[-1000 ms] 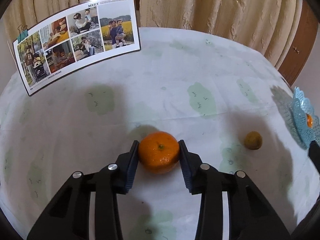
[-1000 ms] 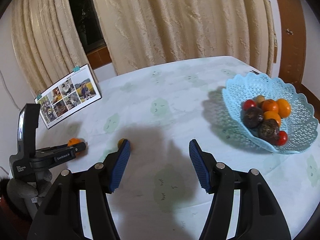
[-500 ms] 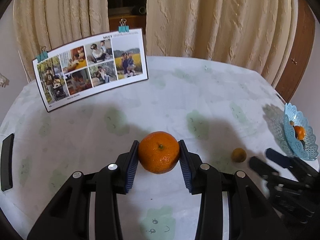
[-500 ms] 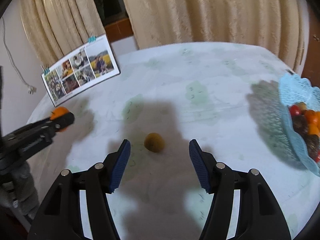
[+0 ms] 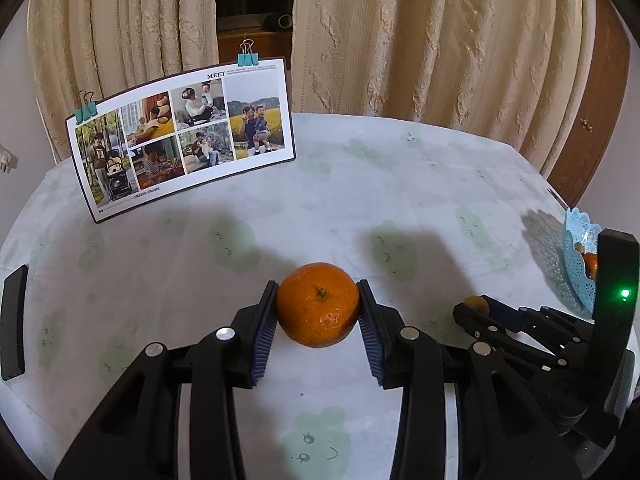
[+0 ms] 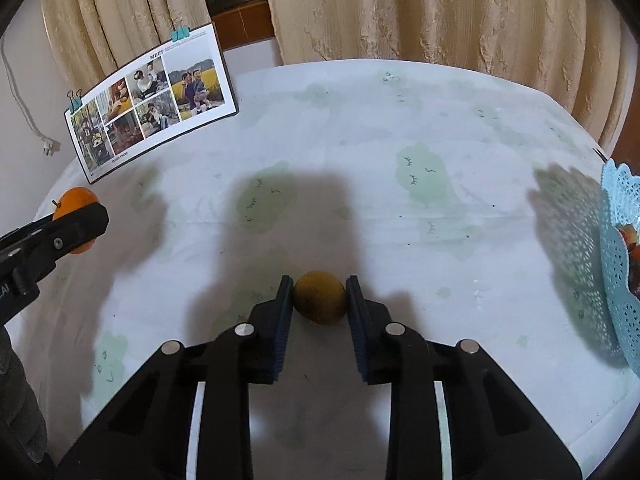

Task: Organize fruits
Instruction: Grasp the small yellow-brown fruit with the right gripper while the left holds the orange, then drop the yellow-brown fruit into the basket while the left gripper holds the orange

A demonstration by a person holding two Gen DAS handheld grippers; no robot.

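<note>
My left gripper (image 5: 318, 312) is shut on an orange mandarin (image 5: 317, 305) and holds it above the table. It also shows at the left of the right wrist view, with the mandarin (image 6: 74, 200) in its fingers. My right gripper (image 6: 319, 300) is closed around a small yellow-brown fruit (image 6: 319, 297) that rests on the tablecloth; both pads touch it. In the left wrist view that fruit (image 5: 474, 303) peeks out behind the right gripper's fingers. A light blue lace basket (image 6: 618, 272) with fruit stands at the far right.
A photo collage card (image 5: 184, 138) with blue binder clips stands at the back left of the round table (image 6: 400, 120). A black object (image 5: 14, 322) lies at the table's left edge. Curtains hang behind the table. The basket (image 5: 580, 256) is beyond the right gripper.
My left gripper has lifted the mandarin higher off the table. My right gripper has moved forward onto the yellow-brown fruit and closed from wide open onto it.
</note>
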